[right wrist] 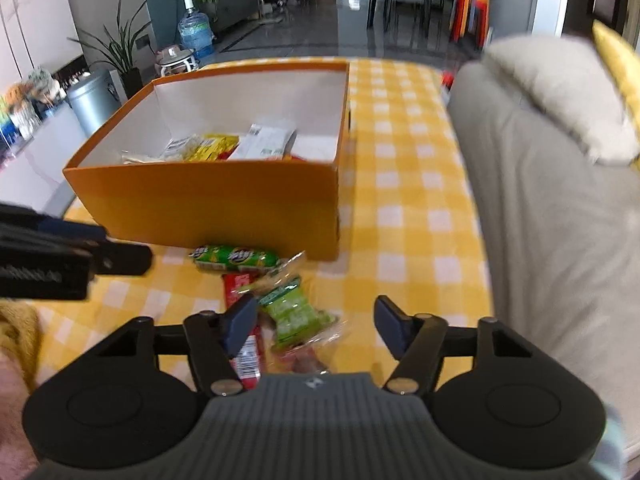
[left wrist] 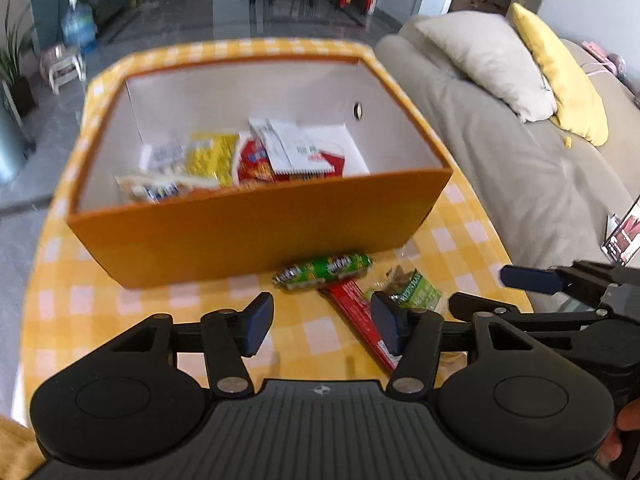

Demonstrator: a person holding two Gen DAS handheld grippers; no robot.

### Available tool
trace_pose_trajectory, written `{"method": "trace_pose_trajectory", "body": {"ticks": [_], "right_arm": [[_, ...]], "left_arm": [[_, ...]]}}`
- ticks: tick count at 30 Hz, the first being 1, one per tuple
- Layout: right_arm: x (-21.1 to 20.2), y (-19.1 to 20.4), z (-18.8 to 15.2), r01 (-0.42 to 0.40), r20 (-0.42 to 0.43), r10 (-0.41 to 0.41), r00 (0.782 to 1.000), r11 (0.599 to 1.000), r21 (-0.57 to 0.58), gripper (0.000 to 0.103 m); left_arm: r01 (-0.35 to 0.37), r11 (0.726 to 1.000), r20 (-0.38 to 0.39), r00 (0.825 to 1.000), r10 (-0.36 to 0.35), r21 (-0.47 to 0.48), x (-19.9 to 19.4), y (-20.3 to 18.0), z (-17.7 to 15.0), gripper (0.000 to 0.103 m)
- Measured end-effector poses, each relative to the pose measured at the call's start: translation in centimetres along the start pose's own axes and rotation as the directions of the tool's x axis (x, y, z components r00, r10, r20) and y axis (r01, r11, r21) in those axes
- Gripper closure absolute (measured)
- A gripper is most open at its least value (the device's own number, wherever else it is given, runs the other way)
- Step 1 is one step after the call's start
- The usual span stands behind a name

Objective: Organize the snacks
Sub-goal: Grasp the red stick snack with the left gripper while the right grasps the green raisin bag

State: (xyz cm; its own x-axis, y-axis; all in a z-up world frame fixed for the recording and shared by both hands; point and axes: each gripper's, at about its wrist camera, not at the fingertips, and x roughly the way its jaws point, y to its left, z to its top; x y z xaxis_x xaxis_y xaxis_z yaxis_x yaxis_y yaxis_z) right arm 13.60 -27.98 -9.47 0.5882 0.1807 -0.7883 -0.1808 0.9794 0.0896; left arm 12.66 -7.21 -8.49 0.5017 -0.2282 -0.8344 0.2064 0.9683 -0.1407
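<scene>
An orange box point(left wrist: 256, 232) with white inner walls stands on the yellow checked tablecloth point(left wrist: 100, 304) and holds several snack packets point(left wrist: 224, 160). In front of it lie a green roll-shaped snack point(left wrist: 324, 272), a red stick pack point(left wrist: 356, 316) and a green clear-wrapped packet point(left wrist: 416, 292). My left gripper point(left wrist: 323, 322) hangs open just before the green roll, its right finger over the red stick. My right gripper point(right wrist: 316, 322) is open around the green packet point(right wrist: 288, 312), with the right pad clearly apart from it. The red stick point(right wrist: 246, 356) runs under its left finger.
A grey sofa point(right wrist: 540, 220) with a beige cushion point(left wrist: 488, 56) and a yellow one point(left wrist: 560, 72) borders the table's right side. A phone point(left wrist: 624, 236) stands by the sofa edge. Yellow knitted cloth point(right wrist: 16, 332) lies at the near left. Checked cloth right of the box point(right wrist: 400, 160) is bare.
</scene>
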Motion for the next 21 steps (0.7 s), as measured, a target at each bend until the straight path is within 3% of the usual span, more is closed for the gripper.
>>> {"method": "trace_pose_trajectory", "body": {"ticks": [4,9,11,15,17,21], "right_arm": [[1.7,0.1,0.2,-0.045,-0.050,0.045,0.998,0.999,-0.006,0.045],[3.8,1.4,0.7,-0.105,-0.098,0.095,0.991,0.988,-0.109,0.047],[4.8,1.4,0.8,-0.107,-0.120,0.091,0.989,0.985,-0.132,0.057],[6.2,0.8,0.8,-0.112,-0.147,0.095,0.985,0.987,-0.112,0.063],[6.7,0.4,0.9,-0.122,-0.157,0.108,0.982,0.989,-0.084,0.072],[6.9,0.0,0.8,-0.125,-0.170,0.113,0.979,0.990,-0.059,0.079]], "left_arm": [[0.001,0.999,-0.048,0.999,-0.004,-0.049,1.6,0.0,0.3,0.038],[-0.031,0.996,-0.099,0.995,0.023,-0.081,3.2,0.0,0.6,0.039],[-0.038,0.995,-0.120,0.992,0.027,-0.092,3.7,0.0,0.7,0.040],[-0.044,0.992,-0.156,0.988,0.025,-0.118,4.5,0.1,0.9,0.040],[-0.043,0.991,-0.166,0.986,0.021,-0.128,4.9,0.0,1.0,0.040],[-0.046,0.987,-0.189,0.982,0.017,-0.151,5.8,-0.4,1.2,0.040]]}}
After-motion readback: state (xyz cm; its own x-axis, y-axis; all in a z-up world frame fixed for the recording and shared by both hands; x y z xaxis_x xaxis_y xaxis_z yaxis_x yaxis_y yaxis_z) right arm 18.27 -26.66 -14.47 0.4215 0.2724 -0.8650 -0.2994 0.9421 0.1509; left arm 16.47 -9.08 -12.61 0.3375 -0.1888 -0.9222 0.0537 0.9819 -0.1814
